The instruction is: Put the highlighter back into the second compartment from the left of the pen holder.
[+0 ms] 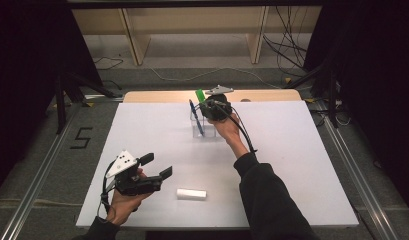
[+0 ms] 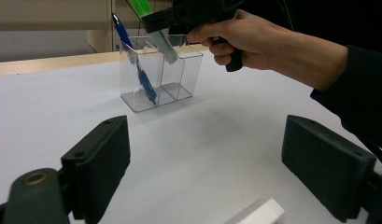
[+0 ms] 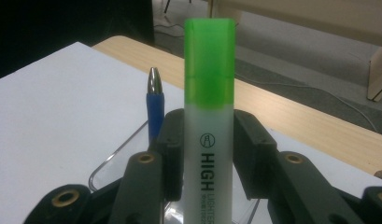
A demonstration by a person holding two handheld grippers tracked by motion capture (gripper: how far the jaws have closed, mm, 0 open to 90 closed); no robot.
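White table (image 1: 292, 165) at twelve o'clock: right gripper (image 1: 210, 104) fingers pinch a green-capped white plastic highlighter (image 3: 209, 121) over the clear acrylic divided holder (image 2: 160, 77). Lower it straight — release only once it rests inside. Left gripper (image 1: 157, 167) fingers spread, idle.

The left gripper (image 1: 157, 165) sits low near the person's side, held in the left hand (image 1: 123, 200), its jaws wide apart. The right arm reaches far forward, and the right gripper (image 1: 210, 102) has its jaws squeezed together, pointing down.
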